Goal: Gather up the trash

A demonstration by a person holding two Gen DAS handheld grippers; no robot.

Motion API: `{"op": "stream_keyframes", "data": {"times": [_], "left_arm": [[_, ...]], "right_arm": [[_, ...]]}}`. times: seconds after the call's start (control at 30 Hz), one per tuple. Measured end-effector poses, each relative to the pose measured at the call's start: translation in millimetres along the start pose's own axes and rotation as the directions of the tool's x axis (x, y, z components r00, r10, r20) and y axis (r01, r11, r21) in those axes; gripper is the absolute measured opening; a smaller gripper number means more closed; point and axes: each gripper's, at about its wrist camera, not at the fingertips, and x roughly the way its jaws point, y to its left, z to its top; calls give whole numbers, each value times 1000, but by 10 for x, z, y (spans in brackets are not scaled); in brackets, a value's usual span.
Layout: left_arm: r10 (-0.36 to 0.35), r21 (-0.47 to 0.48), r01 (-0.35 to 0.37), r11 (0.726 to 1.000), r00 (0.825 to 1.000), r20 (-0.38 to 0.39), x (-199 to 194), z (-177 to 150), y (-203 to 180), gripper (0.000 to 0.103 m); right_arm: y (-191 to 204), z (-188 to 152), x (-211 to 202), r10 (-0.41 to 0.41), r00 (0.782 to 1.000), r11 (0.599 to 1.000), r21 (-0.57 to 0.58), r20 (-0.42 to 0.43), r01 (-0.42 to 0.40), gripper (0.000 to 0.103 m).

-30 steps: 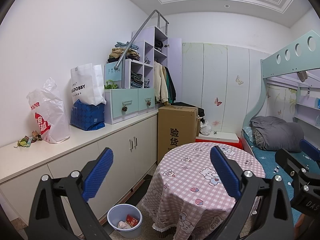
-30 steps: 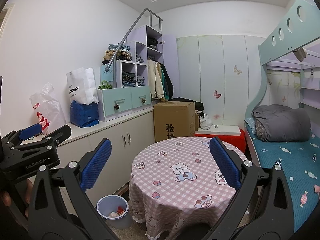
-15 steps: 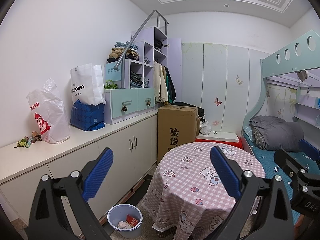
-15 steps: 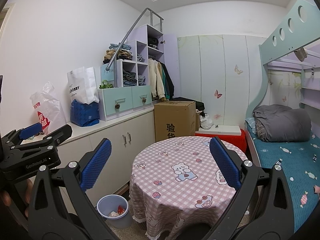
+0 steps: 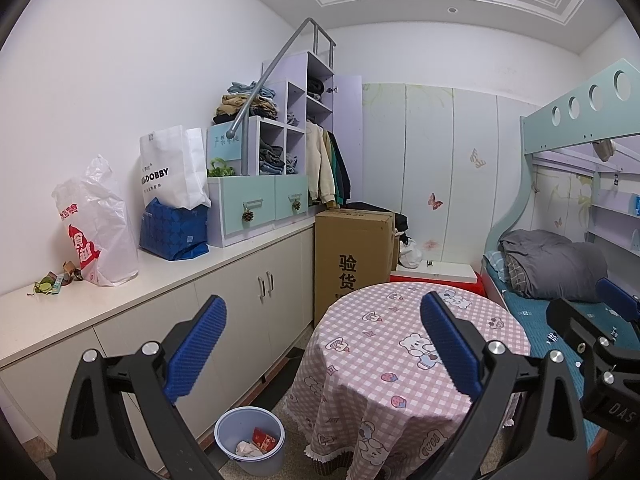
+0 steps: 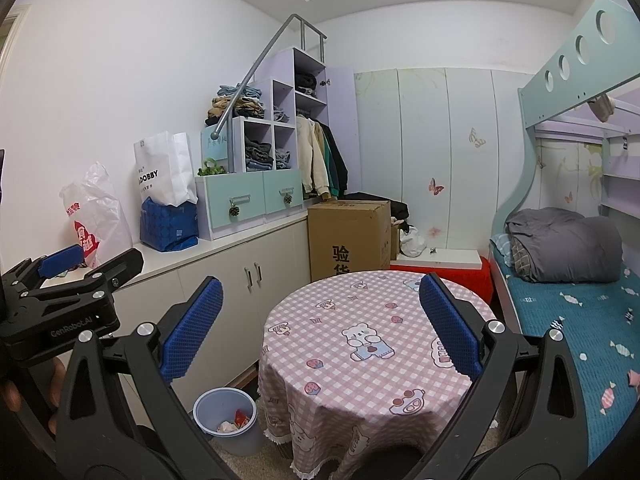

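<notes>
Left gripper [image 5: 320,344] and right gripper [image 6: 316,328]: both wide and empty, barely shifted over the past second; scraps [image 5: 54,282] on worktop [image 5: 120,304] far left, bin [image 5: 250,440] below-left holding litter.

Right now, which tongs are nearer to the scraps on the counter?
Left. The left tongs hang beside the scraps on the counter; the right tongs are farther, over the table.
</notes>
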Motion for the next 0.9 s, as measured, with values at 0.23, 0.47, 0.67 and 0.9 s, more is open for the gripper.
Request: {"op": "stream_keyframes", "data": {"times": [0.23,0.47,0.67,0.9], "left_arm": [[-3,2,3,1000,1000,-3,9,-8,4,96],[-3,4,3,1000,1000,-6,12,-17,5,96],[-4,7,4,1000,1000,-11,27,-22,17,96],[-4,7,5,1000,1000,-11,31,-29,19,96]], "right_arm": [[-13,-18,12,0,1000,1000,0,-2,0,97],[-46,-56,28,1,1000,1000,3,-8,-1,97],[-60,-81,33,1,1000,1000,3,-12,-1,97],[-69,-88,54,3,1000,1000,5,-18,-3,97]]}}
